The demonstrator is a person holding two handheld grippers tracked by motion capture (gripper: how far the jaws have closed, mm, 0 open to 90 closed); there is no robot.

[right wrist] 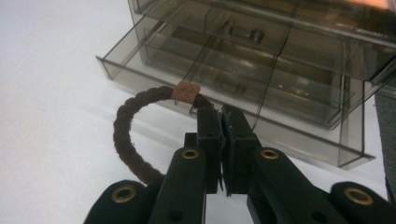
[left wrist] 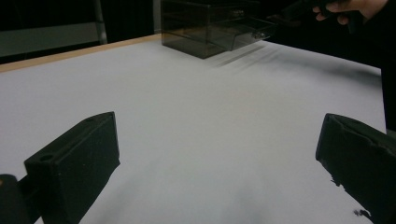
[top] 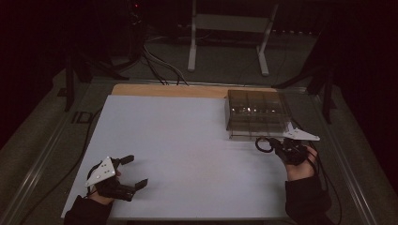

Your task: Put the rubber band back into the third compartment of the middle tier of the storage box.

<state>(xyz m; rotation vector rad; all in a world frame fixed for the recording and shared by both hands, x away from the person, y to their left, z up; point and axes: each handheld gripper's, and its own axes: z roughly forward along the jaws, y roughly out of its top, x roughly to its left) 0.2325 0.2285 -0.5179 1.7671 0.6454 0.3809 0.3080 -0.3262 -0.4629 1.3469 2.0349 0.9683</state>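
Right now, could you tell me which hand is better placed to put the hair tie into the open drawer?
The right. Its claw is shut on the dark hair tie just in front of the open drawer of the clear box. The left claw sits open and empty at the table's near left corner.

Drawer box (top: 257, 115) far right; table (top: 178, 150) otherwise open

The high view is dim, its upper corners nearly black; the white table (top: 187, 150) is the only pale area. Small glints sparkle on the smoky drawer box (top: 257, 115). The left gripper view looks soft, perhaps motion-blurred, upper right. The right gripper view is brighter, washed-out at left.
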